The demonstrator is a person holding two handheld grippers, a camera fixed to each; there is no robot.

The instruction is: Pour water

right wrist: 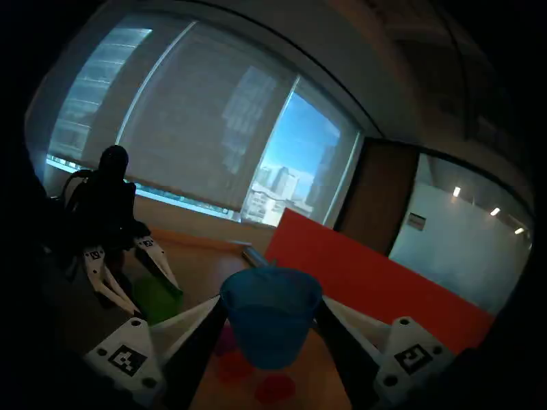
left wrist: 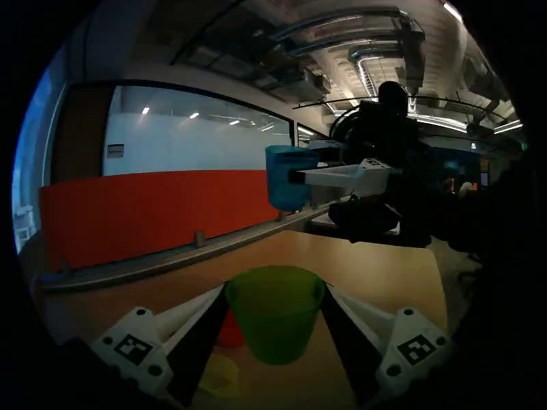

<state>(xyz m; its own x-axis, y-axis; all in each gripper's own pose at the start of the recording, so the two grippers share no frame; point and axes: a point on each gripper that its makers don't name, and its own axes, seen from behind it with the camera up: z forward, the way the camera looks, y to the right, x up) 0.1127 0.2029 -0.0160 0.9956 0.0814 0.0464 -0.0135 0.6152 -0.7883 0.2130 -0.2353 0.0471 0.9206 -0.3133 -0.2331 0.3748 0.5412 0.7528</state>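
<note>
The right gripper (right wrist: 271, 301) clasps the upright blue cup (right wrist: 271, 329). The green cup (left wrist: 275, 322), clamped upright in the left gripper (left wrist: 275, 290), stands ahead-left of it, lower and apart.

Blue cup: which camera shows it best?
The right gripper view: the blue cup sits close up, rim and inside visible, held by the right gripper. The left gripper view shows it farther off, from the side.
</note>
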